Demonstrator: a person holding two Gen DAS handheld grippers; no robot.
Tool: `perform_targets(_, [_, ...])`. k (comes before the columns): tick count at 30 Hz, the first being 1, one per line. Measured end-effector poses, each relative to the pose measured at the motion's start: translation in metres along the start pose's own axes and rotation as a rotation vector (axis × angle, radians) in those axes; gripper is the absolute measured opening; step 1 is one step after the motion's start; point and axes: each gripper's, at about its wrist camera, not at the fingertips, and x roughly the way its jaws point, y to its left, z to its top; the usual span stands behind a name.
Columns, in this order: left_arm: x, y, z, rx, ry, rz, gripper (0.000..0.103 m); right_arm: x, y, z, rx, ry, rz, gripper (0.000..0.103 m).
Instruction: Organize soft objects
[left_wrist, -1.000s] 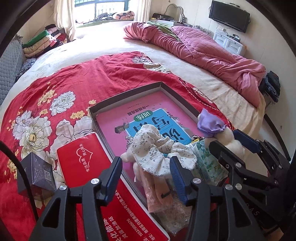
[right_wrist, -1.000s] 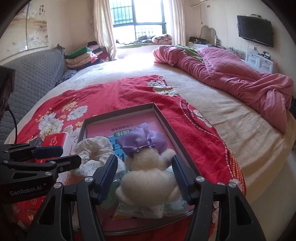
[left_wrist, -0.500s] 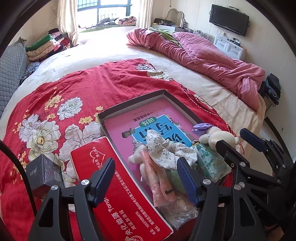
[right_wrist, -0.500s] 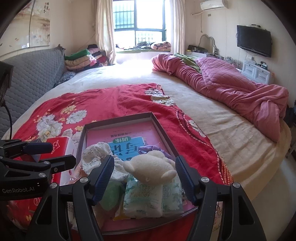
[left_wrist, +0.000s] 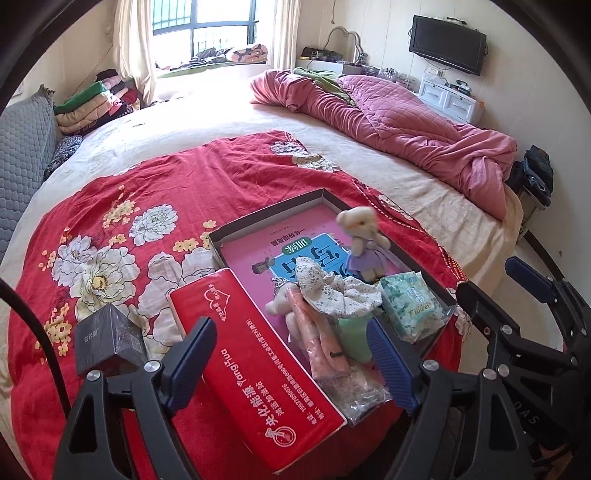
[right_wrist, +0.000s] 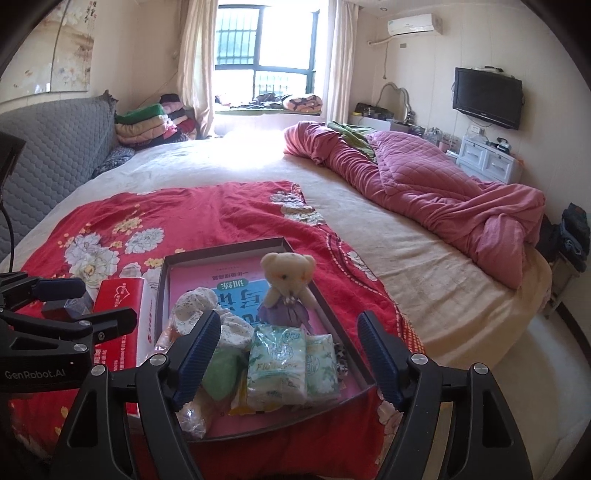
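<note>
The small teddy bear (right_wrist: 286, 291) sits upright inside the dark tray (right_wrist: 161, 284), beyond the tissue packs (right_wrist: 280, 363). Both the right gripper (right_wrist: 286, 363) and left gripper (left_wrist: 291, 363) have just been opening; they stand apart, empty, above the tray's near end.

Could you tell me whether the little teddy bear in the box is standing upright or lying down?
Upright: the teddy bear sits in the box with its head above its purple dress, facing the camera.
</note>
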Motion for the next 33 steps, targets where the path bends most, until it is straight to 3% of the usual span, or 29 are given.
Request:
perform_targets(17, [-0.05, -0.001, -0.029, 0.016, -0.05, 0.012, 0.089, -0.063, 0.013, -0.017, 0.173, 0.055, -0.083, 0.078])
perform_targets(33, [-0.06, 0.01, -0.055, -0.004, -0.025, 0.053, 0.089, -0.079, 0.03, -0.054, 0.176, 0.172, -0.118, 0.079])
